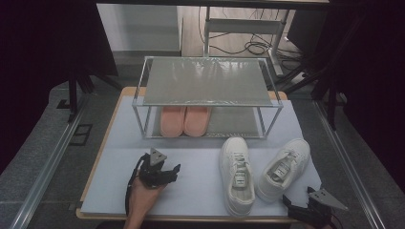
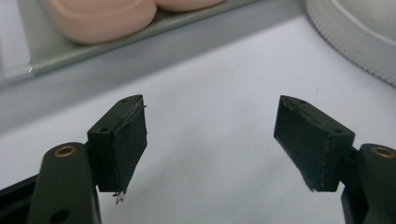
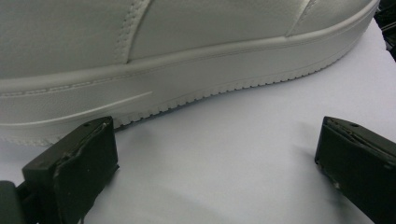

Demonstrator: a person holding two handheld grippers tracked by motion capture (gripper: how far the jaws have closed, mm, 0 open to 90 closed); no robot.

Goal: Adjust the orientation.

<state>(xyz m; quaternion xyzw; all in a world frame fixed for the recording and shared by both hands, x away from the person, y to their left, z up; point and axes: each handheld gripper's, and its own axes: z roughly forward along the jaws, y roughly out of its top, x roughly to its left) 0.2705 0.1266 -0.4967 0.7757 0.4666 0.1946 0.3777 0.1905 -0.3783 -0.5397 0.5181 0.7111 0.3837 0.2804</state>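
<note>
Claws first: your left claw stands open and empty over bare sheet near the bench's front-left corner, jaws aimed toward the left white sneaker. Your right claw gapes wide with nothing between the jaws, low at the front-right corner, just beside the sole of the right white sneaker. Both sneakers lie right of centre, toes pointing away from you. Behind them, pink slippers sit on the lower shelf of the shoe rack at the back edge.
</note>
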